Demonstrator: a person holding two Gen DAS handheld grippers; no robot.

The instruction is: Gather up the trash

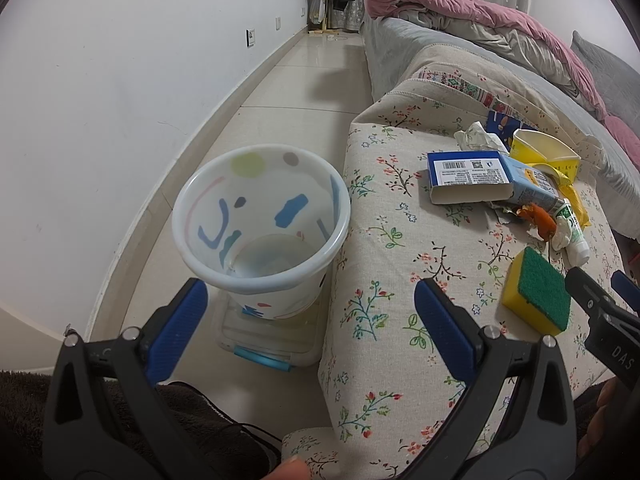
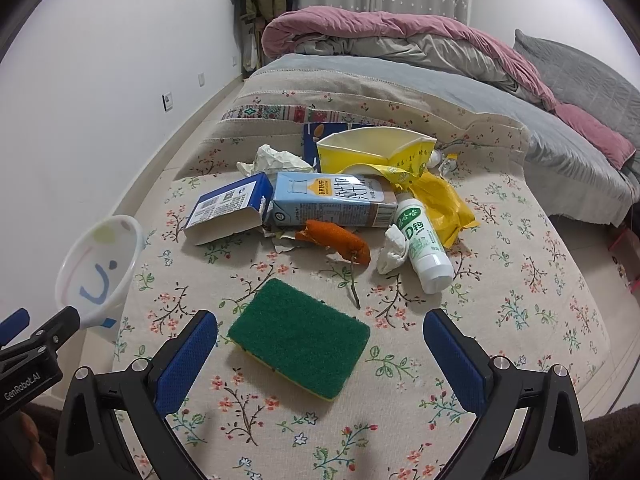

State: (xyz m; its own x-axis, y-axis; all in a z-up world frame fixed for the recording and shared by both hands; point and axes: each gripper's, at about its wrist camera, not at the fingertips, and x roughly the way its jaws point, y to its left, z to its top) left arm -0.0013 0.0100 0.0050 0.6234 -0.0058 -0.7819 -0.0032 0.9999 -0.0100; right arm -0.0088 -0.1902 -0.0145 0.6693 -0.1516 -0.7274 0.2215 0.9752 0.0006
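A white bin [image 1: 260, 224] with coloured marks stands on the floor beside the floral-covered surface [image 1: 384, 264]; it also shows in the right wrist view [image 2: 100, 264]. My left gripper [image 1: 312, 320] is open and empty, just in front of the bin. My right gripper [image 2: 320, 356] is open and empty, its fingers either side of a green-and-yellow sponge [image 2: 300, 352]. Behind the sponge lie a blue box [image 2: 228, 208], a milk carton [image 2: 332, 200], orange peel [image 2: 336, 240], a white bottle [image 2: 424, 240], crumpled tissue [image 2: 276, 160] and yellow packaging [image 2: 376, 148].
The bin sits on a clear plastic lidded box [image 1: 268, 340]. A white wall [image 1: 100, 100] runs along the left. A bed with a pink quilt [image 2: 400, 28] and grey sheet lies behind the trash. A tiled floor strip [image 1: 288, 92] runs between wall and bed.
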